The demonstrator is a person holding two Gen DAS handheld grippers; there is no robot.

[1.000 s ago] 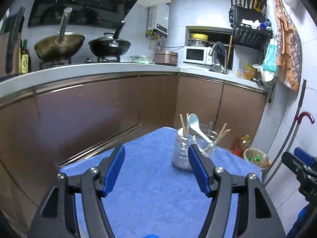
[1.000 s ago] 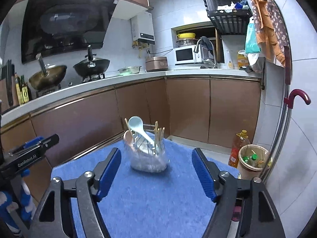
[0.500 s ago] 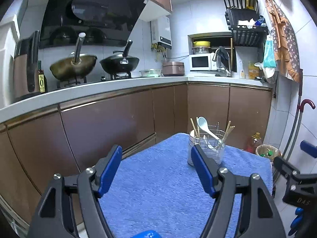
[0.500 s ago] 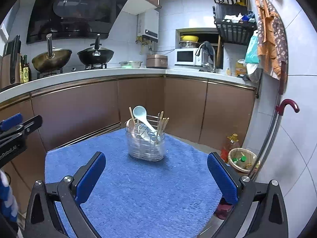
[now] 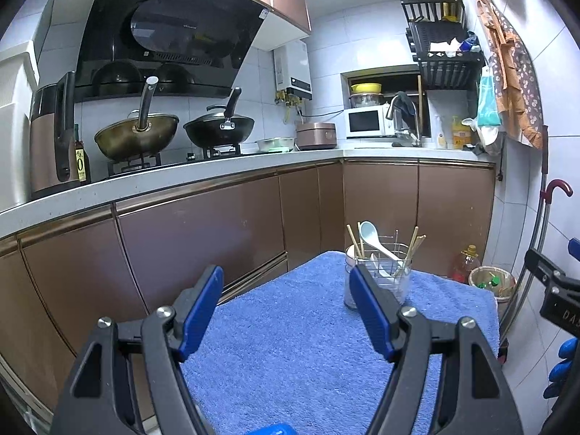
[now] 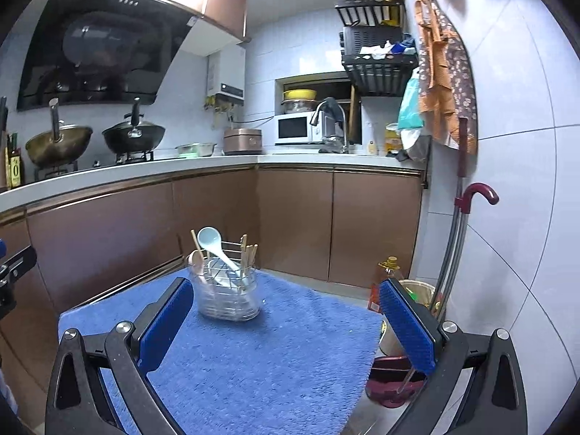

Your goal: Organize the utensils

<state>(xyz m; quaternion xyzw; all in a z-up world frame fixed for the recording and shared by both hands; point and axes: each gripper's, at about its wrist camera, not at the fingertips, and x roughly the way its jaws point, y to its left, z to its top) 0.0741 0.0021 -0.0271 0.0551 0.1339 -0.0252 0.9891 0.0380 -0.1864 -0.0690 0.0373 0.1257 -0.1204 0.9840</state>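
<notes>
Your right gripper (image 6: 286, 322) has just spread its jaws wide; the left gripper (image 5: 286, 308) is released too, so the utensil holder (image 6: 226, 290) looks finished.

A clear utensil holder (image 6: 229, 295) stands upright on a blue towel (image 6: 253, 362) — a pale spoon (image 6: 214, 244) and wooden chopsticks (image 6: 248, 250) lean inside.

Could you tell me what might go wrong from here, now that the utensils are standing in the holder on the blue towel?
The clear holder stands near the blue towel's far edge, so a nudge might tip it off. The pale spoon leans out above the rim and could snag a passing tool. Both tools are open and hold nothing.
</notes>
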